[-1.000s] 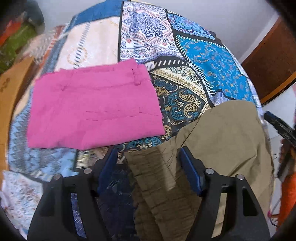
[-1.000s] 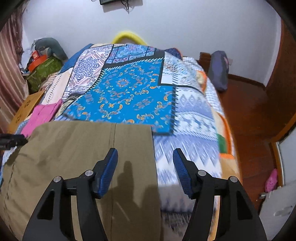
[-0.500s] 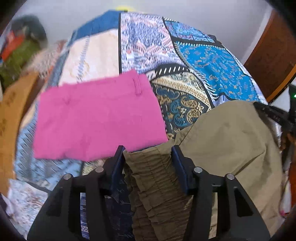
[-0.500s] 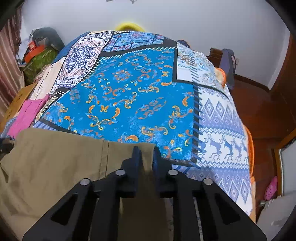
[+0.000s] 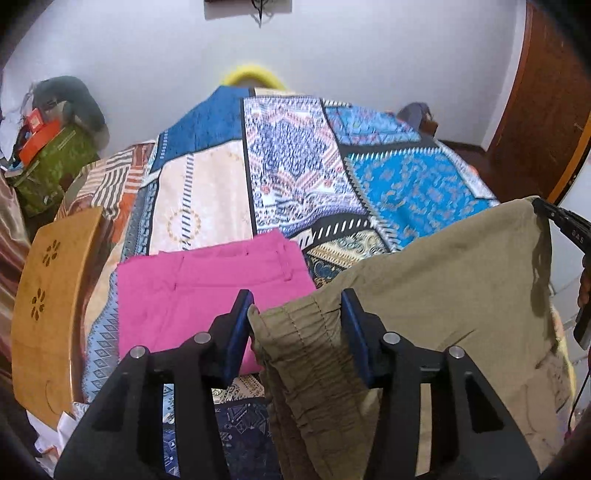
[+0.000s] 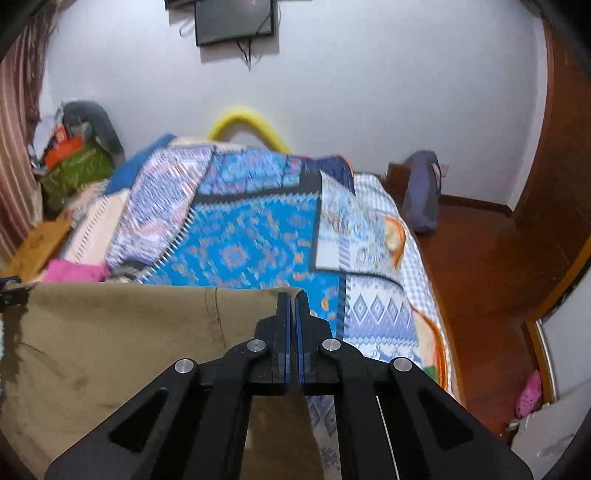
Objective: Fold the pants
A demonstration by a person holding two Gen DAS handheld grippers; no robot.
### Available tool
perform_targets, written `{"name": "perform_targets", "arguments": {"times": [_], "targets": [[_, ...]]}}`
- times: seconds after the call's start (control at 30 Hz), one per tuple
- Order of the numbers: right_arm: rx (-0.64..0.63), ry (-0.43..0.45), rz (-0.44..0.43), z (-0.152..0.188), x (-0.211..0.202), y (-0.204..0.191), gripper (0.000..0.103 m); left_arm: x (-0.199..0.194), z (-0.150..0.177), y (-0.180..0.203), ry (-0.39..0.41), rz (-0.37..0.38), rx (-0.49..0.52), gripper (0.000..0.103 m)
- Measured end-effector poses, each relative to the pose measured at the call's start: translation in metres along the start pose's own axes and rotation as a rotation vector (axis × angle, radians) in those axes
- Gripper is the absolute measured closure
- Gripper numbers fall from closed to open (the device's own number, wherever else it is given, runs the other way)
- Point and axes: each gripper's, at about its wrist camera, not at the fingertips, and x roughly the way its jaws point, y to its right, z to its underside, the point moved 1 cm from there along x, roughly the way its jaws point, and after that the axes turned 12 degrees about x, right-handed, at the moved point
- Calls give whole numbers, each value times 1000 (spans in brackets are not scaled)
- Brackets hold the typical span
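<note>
**Olive cloth held at both ends**

Khaki cotton pants (image 5: pixel 443 295) hang between both claws. The left gripper (image 5: pixel 297 317) clasps the gathered elastic waistband; the right gripper (image 6: pixel 293 314) is clenched on a corner. Beyond lie folded pink shorts (image 5: pixel 207 288) on the patchwork bedspread (image 5: pixel 295 166).

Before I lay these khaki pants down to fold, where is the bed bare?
Bare bedspread lies beyond the khaki pants, right of the folded pink pants, reaching the headboard end. The left near corner is crowded by the pink pants and wooden board.

Home bedroom — patchwork bedspread (image 6: pixel 240 243) on bed, wall TV (image 6: pixel 234 20) (mounted)
</note>
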Motion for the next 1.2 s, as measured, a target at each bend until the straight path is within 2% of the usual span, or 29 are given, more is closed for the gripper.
{"name": "perform_targets", "arguments": {"times": [0.23, 0.47, 0.7, 0.93, 1.07, 1.2], "targets": [[-9, 50, -50, 7, -66, -5, 101, -61, 15, 8, 69, 52, -9, 55], [9, 72, -105, 46, -139, -3, 101, -132, 48, 43, 130, 66, 83, 56], [46, 61, -125, 90, -193, 6, 101, -179, 95, 62, 142, 111, 118, 56], [37, 3, -115, 131, -225, 10, 101, -191, 156, 70, 71, 180, 105, 56], [21, -38, -93, 163, -228, 8, 101, -186, 194, 84, 20, 189, 102, 56], [30, -90, -80, 198, -227, 10, 101, -182, 218, 89, -4, 194, 106, 56]]}}
